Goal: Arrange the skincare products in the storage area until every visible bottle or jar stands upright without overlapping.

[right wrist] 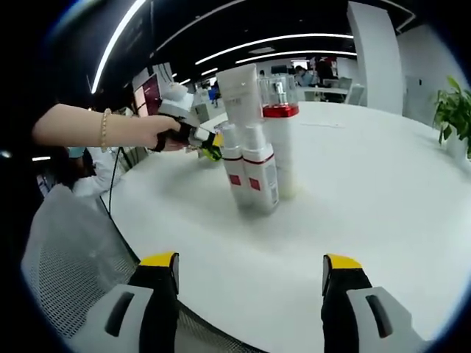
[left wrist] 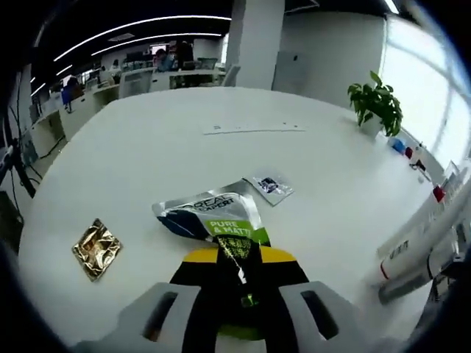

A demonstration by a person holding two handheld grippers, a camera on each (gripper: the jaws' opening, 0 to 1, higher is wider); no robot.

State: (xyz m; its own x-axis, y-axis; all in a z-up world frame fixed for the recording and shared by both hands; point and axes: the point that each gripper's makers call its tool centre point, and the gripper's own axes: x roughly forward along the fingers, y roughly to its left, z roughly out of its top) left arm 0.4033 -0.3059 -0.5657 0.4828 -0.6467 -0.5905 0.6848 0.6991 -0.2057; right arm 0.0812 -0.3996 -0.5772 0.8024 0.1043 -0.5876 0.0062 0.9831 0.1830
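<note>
Sachet (left wrist: 221, 220) pinched in left gripper (left wrist: 239, 283), lying on table (left wrist: 147, 147). Right gripper (right wrist: 250, 276) wide open, empty, facing upright bottles (right wrist: 254, 158) clustered mid-table. Foil packet (left wrist: 96, 248) apart at left.

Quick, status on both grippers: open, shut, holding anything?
Left gripper: shut on the green-and-silver sachet.
Right gripper: open, nothing between its jaws; the white bottles stand ahead of it.

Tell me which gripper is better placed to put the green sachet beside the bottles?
Left, probably. The left gripper is already shut on the green sachet above the table. The right gripper is open and holds nothing, facing the upright bottles.
</note>
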